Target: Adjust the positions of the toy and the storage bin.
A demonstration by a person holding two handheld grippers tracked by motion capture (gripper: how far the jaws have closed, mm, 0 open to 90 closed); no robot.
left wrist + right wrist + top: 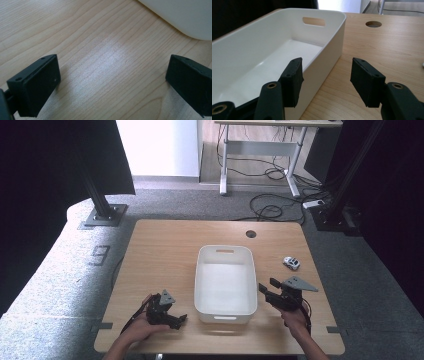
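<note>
- High view: my right gripper (266, 289) hangs parted and empty beside the white bin (225, 279); toy car (291, 263) beyond.
- My left gripper (176, 320) gapes over bare table (160, 250).

High view looks down from above; both gripper views sit low, sharing the white bin (225, 280) (185, 17) (287, 45).

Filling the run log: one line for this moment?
left tongs: open, empty, low over table | right tongs: open, empty, beside white bin | toy car: on table, right of bin

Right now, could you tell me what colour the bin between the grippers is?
The bin is plain white, best seen in the right gripper view.
</note>
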